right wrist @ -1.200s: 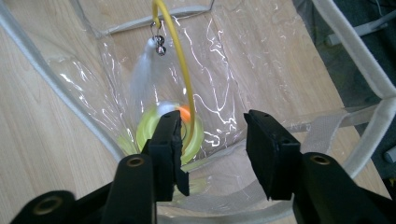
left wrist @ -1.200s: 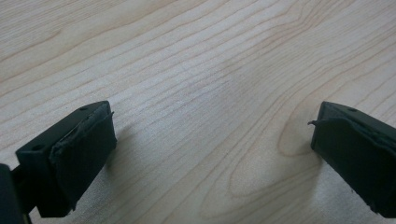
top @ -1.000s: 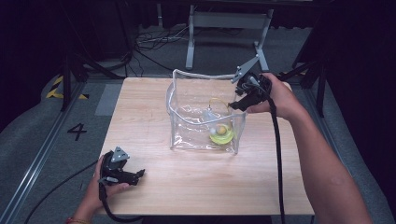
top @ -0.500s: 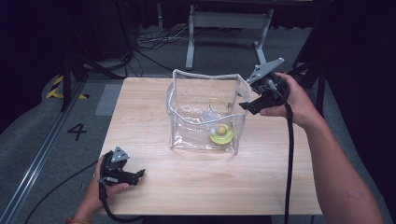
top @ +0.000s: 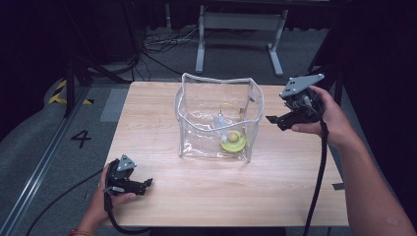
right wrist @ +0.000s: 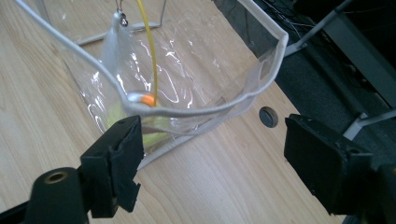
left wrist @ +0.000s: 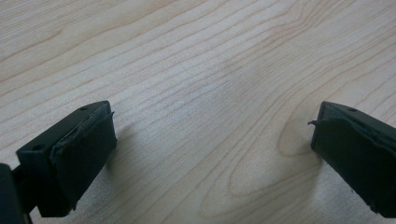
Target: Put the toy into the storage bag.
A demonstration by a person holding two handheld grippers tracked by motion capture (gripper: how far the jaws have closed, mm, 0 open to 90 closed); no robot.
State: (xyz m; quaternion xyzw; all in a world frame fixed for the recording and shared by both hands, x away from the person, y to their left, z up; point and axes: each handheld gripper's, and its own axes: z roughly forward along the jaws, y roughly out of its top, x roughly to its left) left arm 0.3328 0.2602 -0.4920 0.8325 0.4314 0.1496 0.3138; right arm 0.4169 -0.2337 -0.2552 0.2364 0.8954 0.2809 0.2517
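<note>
The right gripper [top: 276,119] is held above the right side of the table [top: 147,113], just beside the clear plastic bag [top: 216,120] and not touching it. Its jaws have just been opening and now stand wide apart, with nothing between them; in the right gripper view the rim of the bag [right wrist: 196,109] is just ahead of the jaws. The bag stands upright and open in the middle of the table, with a yellow-green thing [top: 233,141] at its bottom. The left gripper [top: 143,184] rests low near the front left corner, well apart from the bag, its jaws wide open over bare wood.
</note>
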